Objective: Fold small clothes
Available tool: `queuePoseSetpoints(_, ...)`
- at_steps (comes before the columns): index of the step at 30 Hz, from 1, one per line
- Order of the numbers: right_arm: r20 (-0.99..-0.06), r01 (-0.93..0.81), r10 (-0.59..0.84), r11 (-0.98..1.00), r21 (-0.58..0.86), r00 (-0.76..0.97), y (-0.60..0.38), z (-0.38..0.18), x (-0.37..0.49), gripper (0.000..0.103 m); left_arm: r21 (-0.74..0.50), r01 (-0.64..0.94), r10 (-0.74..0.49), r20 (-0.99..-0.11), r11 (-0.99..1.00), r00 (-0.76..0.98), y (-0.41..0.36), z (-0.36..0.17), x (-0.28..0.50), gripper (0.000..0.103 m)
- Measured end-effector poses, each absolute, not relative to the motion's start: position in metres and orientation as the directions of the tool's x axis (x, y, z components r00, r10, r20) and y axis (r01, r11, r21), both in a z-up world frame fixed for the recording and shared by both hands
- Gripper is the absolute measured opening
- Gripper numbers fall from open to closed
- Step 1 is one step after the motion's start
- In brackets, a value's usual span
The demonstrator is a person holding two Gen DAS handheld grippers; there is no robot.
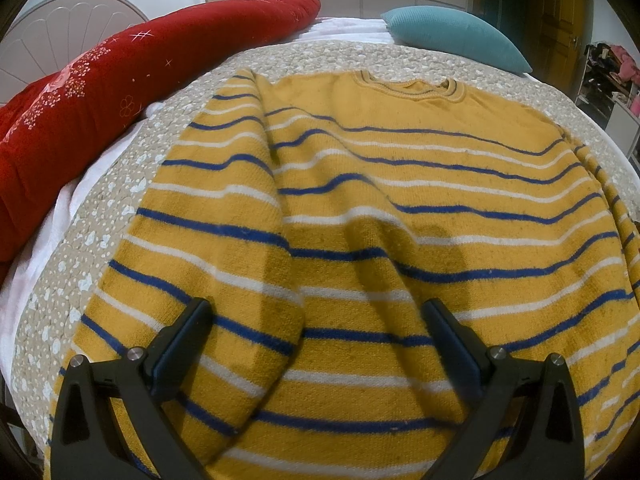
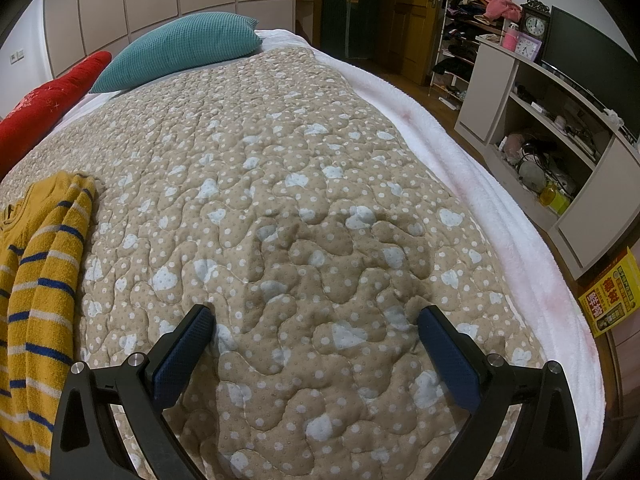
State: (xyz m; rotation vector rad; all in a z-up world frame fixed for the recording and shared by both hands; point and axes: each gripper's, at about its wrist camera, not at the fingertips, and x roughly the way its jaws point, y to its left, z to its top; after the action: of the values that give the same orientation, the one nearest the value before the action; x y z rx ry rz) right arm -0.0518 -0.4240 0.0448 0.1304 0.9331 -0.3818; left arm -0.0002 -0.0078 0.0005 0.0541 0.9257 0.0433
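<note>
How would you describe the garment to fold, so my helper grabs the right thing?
On the bed's beige quilt, below the red pillow and teal cushion, lies a sweater. It alone is mustard yellow with blue and white stripes.

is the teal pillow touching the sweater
Apart. The left wrist view shows bare quilt between the teal pillow and the sweater's collar.

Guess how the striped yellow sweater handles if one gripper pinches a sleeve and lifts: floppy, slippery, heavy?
Likely floppy: the sweater already lies in soft ridges, with one sleeve draped over the body. Probably not slippery: the fuzzy knit should hold in the ribbed fingers and drag on the quilted bedspread. The thick knit suggests moderate weight; the body would sag and trail.
</note>
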Motion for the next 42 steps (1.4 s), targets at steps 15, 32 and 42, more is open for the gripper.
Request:
queuePoseSetpoints(15,-0.803,0.375,-0.264,0.925,-0.054,0.534,-0.424,0.0448,-0.0518,0.103,0.063,-0.015,0.06,-0.796,0.998,0.602,-0.0084,0.001,-0.0002,0.103)
queuePoseSetpoints(32,-0.803,0.375,-0.263,0.925,-0.054,0.534,-0.424,0.0448,-0.0518,0.103,0.06,-0.017,0.058,-0.792,0.998,0.608,-0.0069,0.0038,-0.0015,0.103)
queuePoseSetpoints(42,-0.803,0.375,-0.265,0.925,-0.056,0.533,-0.4239,0.0448,-0.0517,0.103,0.06,-0.017,0.058,-0.792,0.998,0.608,-0.0071,0.0035,-0.002,0.103)
